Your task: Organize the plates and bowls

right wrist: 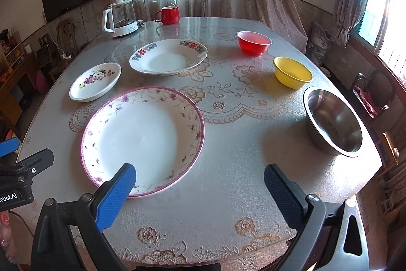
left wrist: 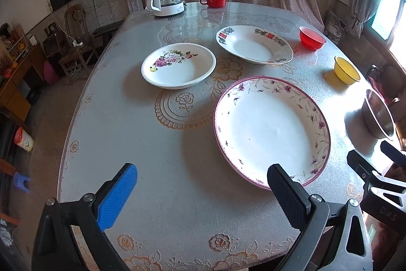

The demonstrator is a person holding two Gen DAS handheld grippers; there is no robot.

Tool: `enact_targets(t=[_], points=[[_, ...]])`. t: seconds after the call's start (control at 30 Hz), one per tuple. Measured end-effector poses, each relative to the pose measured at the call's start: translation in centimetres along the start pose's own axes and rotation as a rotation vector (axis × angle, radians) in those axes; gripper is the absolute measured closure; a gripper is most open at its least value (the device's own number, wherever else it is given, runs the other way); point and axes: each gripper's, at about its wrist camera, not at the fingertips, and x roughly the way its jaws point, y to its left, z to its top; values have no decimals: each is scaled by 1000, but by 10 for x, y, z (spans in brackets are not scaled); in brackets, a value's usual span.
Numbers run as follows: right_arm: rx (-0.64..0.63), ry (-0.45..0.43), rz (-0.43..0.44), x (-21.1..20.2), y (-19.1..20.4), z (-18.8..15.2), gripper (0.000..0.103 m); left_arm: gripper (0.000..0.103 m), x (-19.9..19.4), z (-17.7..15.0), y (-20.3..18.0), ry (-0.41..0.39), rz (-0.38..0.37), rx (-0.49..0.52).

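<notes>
Here, both your tongs hang apart and empty over the near edge of the surface (right wrist: 228,194): left tongs (left wrist: 200,197), right tongs (right wrist: 200,194). The large purple-rimmed plate (right wrist: 142,139) lies nearest, between them. Beyond it sit the small rose plate (right wrist: 95,81) and the deep red-marked plate (right wrist: 167,60). At the right, the red bowl (right wrist: 253,42), yellow bowl (right wrist: 291,71) and steel bowl (right wrist: 332,121) stand apart. The plates are likely glazed ceramic: stiff, slick, chippable. Pinch each at its raised rim. The coloured bowls look light; take them by the lip.
</notes>
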Motion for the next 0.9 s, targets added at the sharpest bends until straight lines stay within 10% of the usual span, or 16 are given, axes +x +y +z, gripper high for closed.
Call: enact_targets(t=[0.43,0.6,0.9], points=[[-49,43,24,38,-13,24,1,0,39,14,9,142,-88,-103],[-89,48,56,55,-13,36,2,0,50,24,7,125,27,-82],[-186,117,179,102,-12,53,32,1,77,31,15,153,6,-193]])
